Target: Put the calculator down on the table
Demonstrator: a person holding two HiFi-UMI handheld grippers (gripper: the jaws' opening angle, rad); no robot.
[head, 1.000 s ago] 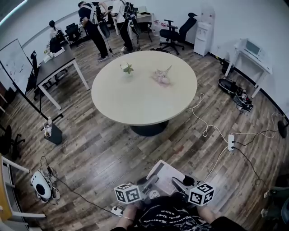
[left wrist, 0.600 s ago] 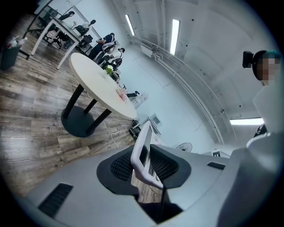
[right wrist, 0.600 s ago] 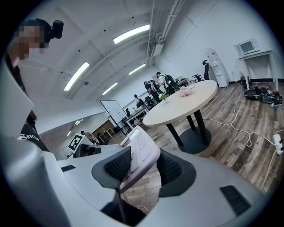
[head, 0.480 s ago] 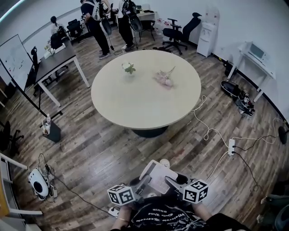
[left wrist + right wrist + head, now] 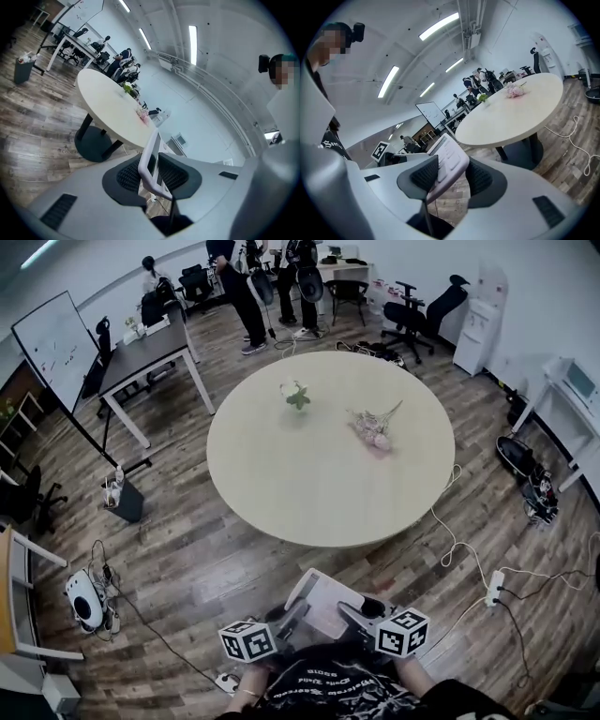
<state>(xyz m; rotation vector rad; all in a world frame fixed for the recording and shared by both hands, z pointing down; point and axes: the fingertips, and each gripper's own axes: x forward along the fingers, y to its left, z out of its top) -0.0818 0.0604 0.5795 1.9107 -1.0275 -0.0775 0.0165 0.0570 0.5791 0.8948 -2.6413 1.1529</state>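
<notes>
Clamping the calculator (image 5: 328,604) between them, the left gripper (image 5: 292,617) is clenched on its 9 o'clock edge and the right gripper (image 5: 356,615) on its 3 o'clock edge. It hangs over the wood floor (image 5: 206,559) at 6 o'clock in the head view. The round worktop (image 5: 319,484) lies toward 12 o'clock, carrying a green plant (image 5: 297,396) and a pink bouquet (image 5: 373,432).
</notes>
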